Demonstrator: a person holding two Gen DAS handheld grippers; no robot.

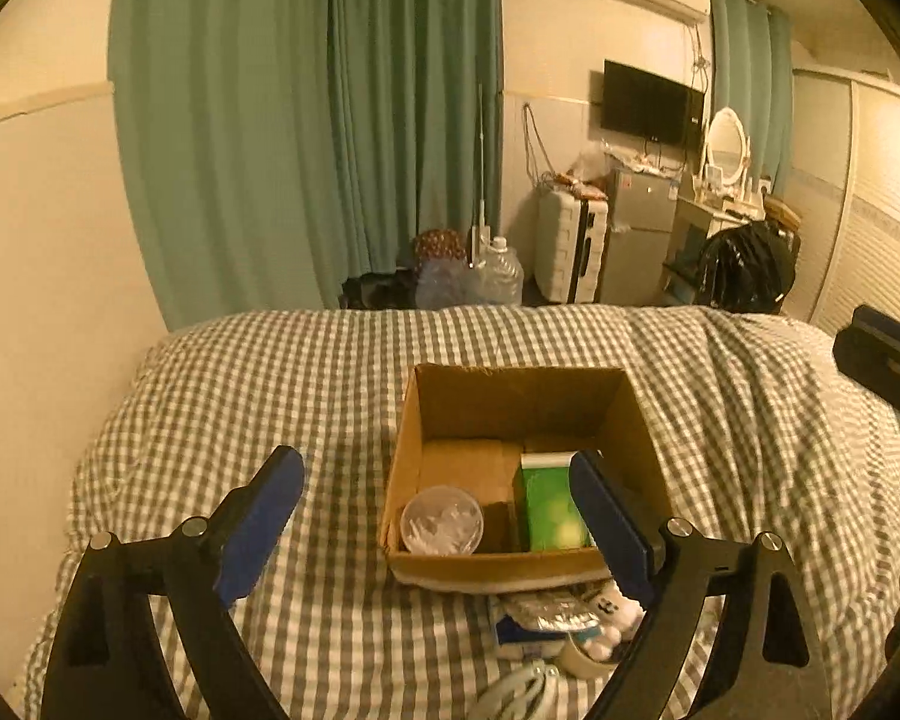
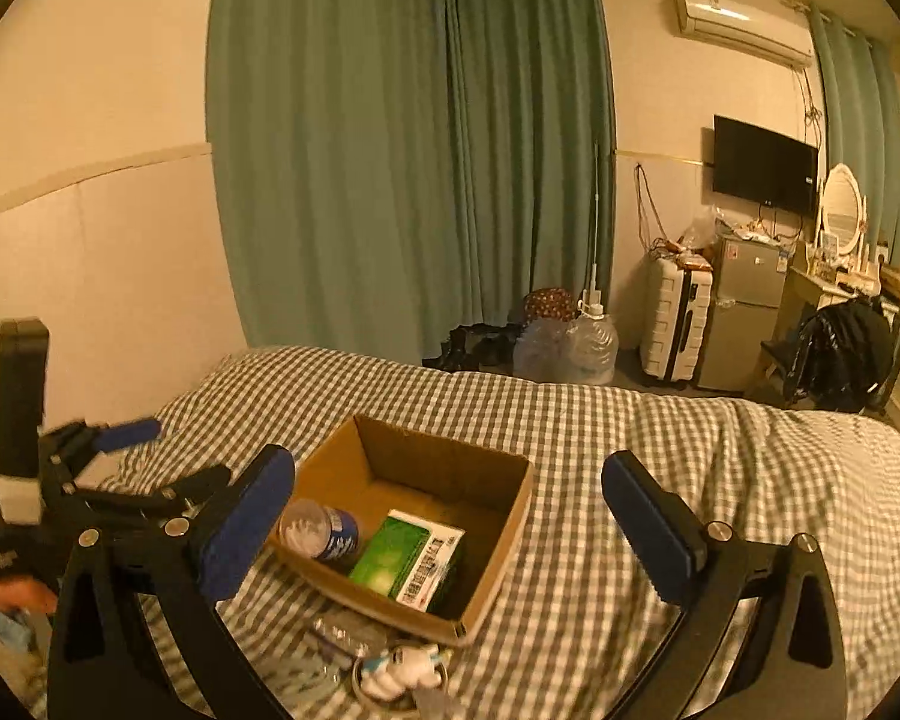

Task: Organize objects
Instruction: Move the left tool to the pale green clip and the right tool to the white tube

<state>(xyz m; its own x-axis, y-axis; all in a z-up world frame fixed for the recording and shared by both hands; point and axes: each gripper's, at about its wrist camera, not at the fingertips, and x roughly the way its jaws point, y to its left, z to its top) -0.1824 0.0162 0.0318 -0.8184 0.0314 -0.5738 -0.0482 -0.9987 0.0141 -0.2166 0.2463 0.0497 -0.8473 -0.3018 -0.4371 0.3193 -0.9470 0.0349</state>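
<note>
Both the left gripper (image 1: 438,516) and right gripper (image 2: 450,510) hover with jaws spread, empty, above the cardboard box (image 1: 516,396); loose items (image 1: 564,618) near it likely await picking.

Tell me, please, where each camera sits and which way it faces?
Left wrist: on the left claw, open, above the checked bed, facing the cardboard box; the right claw shows at the right edge.
Right wrist: on the right claw, open, facing the box from its right; the left claw shows left.
Shared: box, green carton, curtain.
</note>
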